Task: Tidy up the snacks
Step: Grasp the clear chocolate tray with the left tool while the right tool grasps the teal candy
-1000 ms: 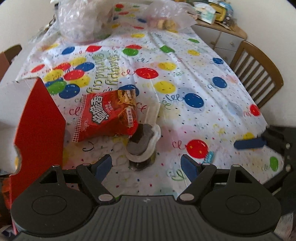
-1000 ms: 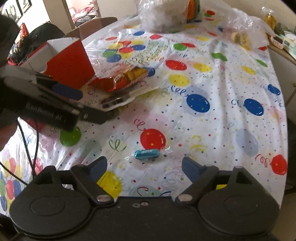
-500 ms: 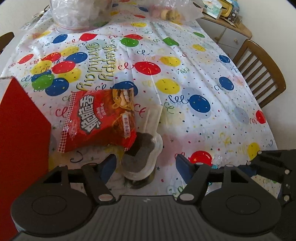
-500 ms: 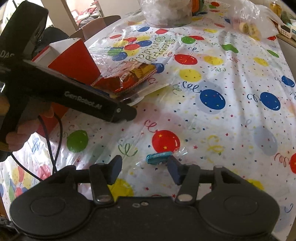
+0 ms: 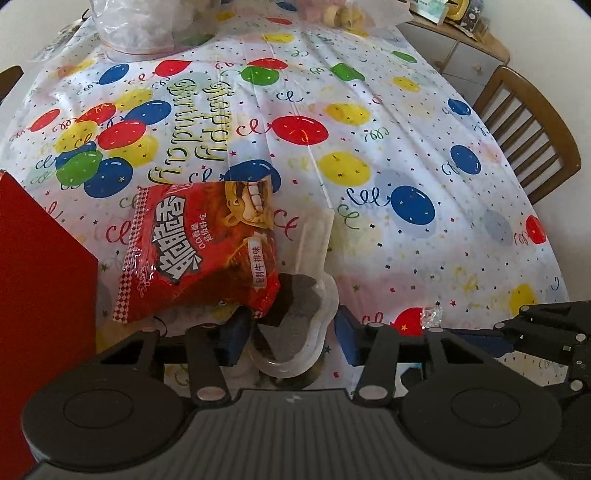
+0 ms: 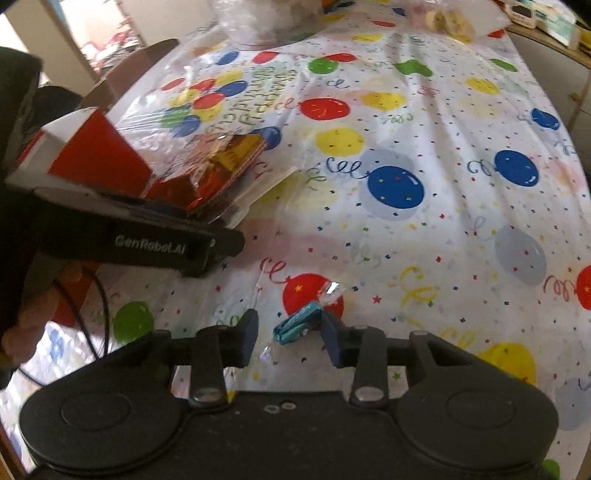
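Observation:
A clear plastic cup (image 5: 295, 328) with dark contents lies on the balloon tablecloth, half under a red snack bag (image 5: 199, 251). My left gripper (image 5: 291, 339) is open, one blue finger close on each side of the cup. In the right wrist view a small blue wrapped candy (image 6: 299, 323) lies on a red balloon print. My right gripper (image 6: 290, 338) is open around it. The candy is close to the right finger, and a gap shows on the left.
A red cardboard box (image 5: 37, 295) stands at the left, by the snack bag. Clear plastic bags (image 5: 147, 26) sit at the table's far end. A wooden chair (image 5: 532, 133) and a cabinet are on the right. A hand (image 6: 33, 314) holds the left gripper's handle.
Both grippers have moved forward and down toward the table. Their fingers have narrowed, the left around the clear cup and the right around the blue candy.

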Available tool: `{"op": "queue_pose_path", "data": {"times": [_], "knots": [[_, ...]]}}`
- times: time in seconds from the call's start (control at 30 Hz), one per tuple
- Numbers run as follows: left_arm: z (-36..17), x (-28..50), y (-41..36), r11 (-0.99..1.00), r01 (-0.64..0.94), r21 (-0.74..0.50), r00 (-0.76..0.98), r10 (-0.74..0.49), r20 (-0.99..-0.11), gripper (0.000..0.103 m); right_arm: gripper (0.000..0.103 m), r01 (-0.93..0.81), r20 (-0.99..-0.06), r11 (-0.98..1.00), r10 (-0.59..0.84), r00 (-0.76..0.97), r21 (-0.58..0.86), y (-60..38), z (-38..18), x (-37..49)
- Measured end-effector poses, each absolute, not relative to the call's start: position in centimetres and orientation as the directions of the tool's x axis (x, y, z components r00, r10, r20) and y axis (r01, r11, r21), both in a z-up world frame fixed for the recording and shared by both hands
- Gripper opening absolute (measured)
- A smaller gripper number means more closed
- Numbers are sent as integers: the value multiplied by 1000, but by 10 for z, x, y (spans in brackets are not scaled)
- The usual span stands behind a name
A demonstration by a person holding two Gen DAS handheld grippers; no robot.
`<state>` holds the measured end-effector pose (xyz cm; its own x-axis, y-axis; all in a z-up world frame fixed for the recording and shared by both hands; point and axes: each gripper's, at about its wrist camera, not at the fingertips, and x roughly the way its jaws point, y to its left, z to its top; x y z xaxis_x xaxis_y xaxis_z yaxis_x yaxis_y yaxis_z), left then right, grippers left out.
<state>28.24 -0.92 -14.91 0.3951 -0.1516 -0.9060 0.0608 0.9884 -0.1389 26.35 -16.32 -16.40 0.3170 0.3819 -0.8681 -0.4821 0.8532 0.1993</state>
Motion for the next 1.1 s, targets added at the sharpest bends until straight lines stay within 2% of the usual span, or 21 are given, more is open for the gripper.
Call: {"op": "queue_pose_path", "data": {"times": [0.1,0.17,0.23,0.63,1.1], "knots": [[-149,280,-10,989,65,-133,404,-148,-903,47,23,-465,-872,872,340,353,151,-156,-165,260],[-148,279,-10,988,63,-139,410,-152,-899,45,19,-464,-869,877,323,375,126,-154,-166,257],[-148,278,-9,987,60,-148,410,-160,-898,39,11,-463,-865,880,311,394,106,-155,-166,254],[-139,257,7,975,-2,-221,441,-197,-876,38,9,-412,-838,898,341,426,156,-176,-152,237],[-112,185,16,945,-1,-327,478,-287,-830,38,9,-411,-795,888,396,459,205,-188,-107,187]]}}
